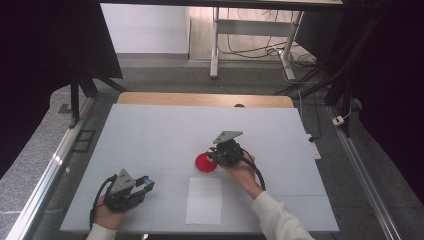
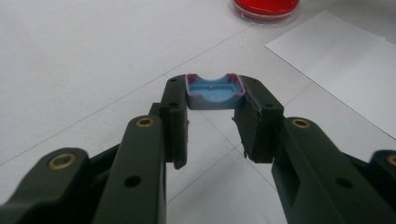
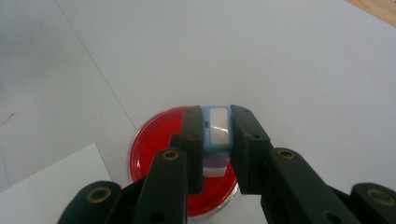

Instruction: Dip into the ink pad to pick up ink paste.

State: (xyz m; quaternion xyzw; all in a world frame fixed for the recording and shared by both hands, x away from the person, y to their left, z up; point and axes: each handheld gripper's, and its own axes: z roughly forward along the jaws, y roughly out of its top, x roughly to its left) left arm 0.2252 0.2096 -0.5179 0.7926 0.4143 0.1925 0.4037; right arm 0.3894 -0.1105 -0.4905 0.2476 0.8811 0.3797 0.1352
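The left gripper (image 1: 148,184) sits at about seven o'clock on the white table (image 1: 150,130), held in the person's left hand (image 1: 107,212). In the left gripper view its jaws are clamped on a small blue tray-like cap (image 2: 214,92) with a purple rim, gripped by its two sides at the jaw tips, hollow side up, above the bare tabletop. No writing can be read on it.

The right gripper (image 1: 212,156) is just right of the table's centre, at about four o'clock from the middle, in the person's right hand (image 1: 243,167), whose white sleeve (image 1: 277,217) comes in from five o'clock. In the right gripper view its jaws are pressed together on a light-blue block (image 3: 216,133) with a pale glossy panel on its upper face and a white and purplish part below. The panel bears no legible label; a small dark mark at its left edge is too small to read. This block hangs over the red dish (image 3: 156,140), a round shallow dish with a clear rim; whether it touches the red surface cannot be told.

A white sheet of paper (image 1: 204,200) lies at six o'clock from the dish, just beside it, blank on its visible face.
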